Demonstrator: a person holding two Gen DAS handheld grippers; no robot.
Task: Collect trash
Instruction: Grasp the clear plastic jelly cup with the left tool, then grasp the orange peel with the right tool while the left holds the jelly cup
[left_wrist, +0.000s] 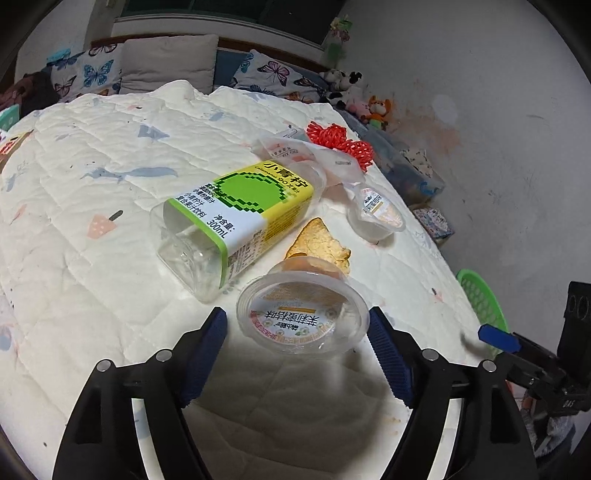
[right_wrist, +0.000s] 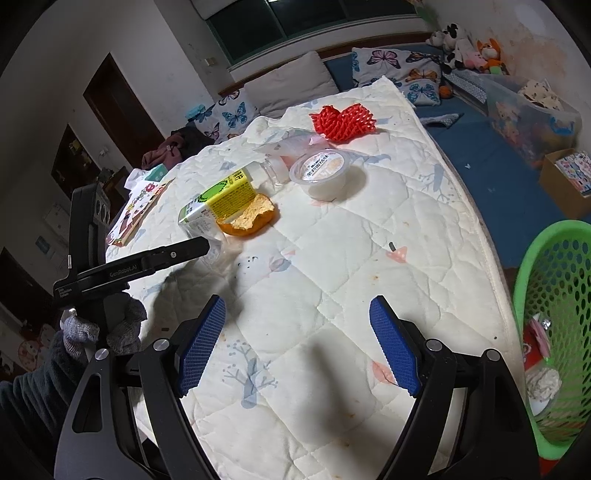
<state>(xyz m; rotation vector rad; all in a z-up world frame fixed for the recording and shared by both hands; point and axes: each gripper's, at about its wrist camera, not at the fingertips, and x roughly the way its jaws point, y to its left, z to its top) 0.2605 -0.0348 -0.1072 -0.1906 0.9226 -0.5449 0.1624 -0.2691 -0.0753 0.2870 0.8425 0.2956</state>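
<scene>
A clear plastic cup (left_wrist: 303, 317) with a printed lid lies on its side on the white quilt (left_wrist: 110, 236), between the blue pads of my left gripper (left_wrist: 295, 314). The jaws stand wide; the right pad is at the cup's rim and the left pad is apart from it. Beyond the cup lie an orange peel (left_wrist: 319, 242), an empty bottle (left_wrist: 236, 214) with a green and yellow label, a small white jelly cup (left_wrist: 376, 212), clear wrappers (left_wrist: 291, 147) and a red foam net (left_wrist: 343, 142). My right gripper (right_wrist: 297, 302) hangs open over bare quilt, with nothing between its fingers.
A green mesh basket (right_wrist: 554, 325) with some trash in it stands off the quilt's right edge. A gloved hand (right_wrist: 99, 332) holds the left gripper's handle. Printed boxes (right_wrist: 136, 210) lie at the left edge. Pillows (right_wrist: 288, 85) and plush toys (right_wrist: 469, 48) lie behind.
</scene>
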